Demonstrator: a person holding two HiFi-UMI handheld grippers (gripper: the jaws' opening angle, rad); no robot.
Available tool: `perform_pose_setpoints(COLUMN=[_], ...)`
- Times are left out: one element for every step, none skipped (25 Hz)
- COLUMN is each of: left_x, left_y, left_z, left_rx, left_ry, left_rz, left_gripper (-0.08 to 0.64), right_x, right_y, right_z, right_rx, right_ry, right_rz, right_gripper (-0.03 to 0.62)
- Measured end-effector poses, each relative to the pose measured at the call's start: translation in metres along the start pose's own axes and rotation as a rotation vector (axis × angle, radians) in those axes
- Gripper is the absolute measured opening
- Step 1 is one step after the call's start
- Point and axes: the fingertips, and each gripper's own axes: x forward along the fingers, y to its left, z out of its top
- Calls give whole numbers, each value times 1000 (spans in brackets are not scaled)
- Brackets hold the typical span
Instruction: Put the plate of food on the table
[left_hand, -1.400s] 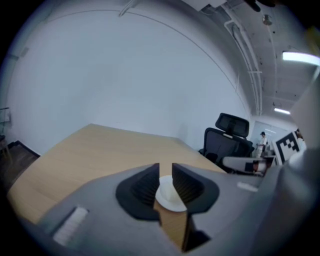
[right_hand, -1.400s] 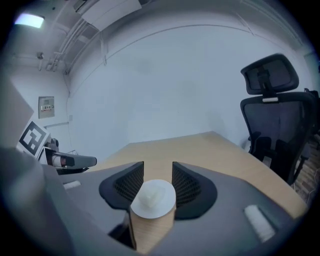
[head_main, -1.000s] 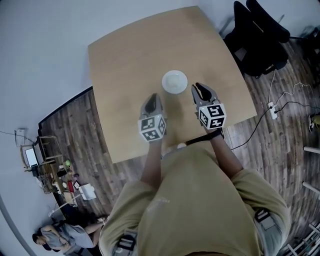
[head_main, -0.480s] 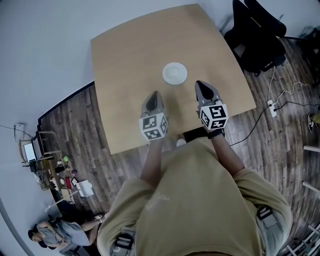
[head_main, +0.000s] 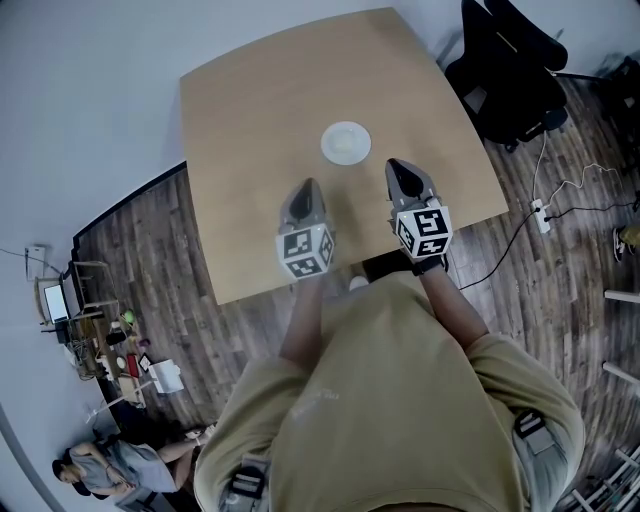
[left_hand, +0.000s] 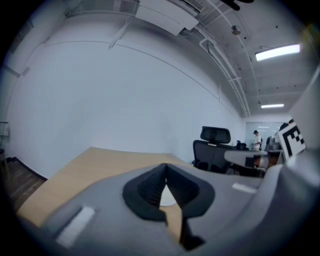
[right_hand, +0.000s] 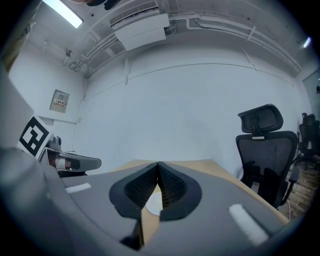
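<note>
The plate (head_main: 346, 142) sits near the middle of the table (head_main: 250, 120), apparently already delivered, since the left gripper (head_main: 307, 187) and right gripper (head_main: 394, 166) hang over the near edge, the 2 clenched on nothing, clear of it.

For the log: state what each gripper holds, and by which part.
Nothing. Left gripper and right gripper are both shut, empty; the plate sits free on the table.

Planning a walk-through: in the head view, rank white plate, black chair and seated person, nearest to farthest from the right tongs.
1. White plate, on the table, just left of the right tongs.
2. Black chair, beyond the table's right edge.
3. Seated person, far lower left.
</note>
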Motion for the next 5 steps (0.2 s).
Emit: perform_pose_setpoints(left_x=[1,2,4,6,8], left_y=[0,1,1,1,1], left_z=[-2,-5,-8,-11,-14], left_rx=[-3,-6,-9,-11,-13], left_ry=[7,16,25,34,42], left_rz=[2,6,9,12,14], left_gripper=[2,2,2,2,2], right_x=[0,1,1,2,2], right_y=[1,2,3,3,3], right_z=[-1,-2,-3,-4,-5], right_rx=[0,-1,-3,-5,-7], right_ry=[3,7,11,14,18], right_rz=[4,9,14,19,24], right_gripper=[5,5,5,5,5])
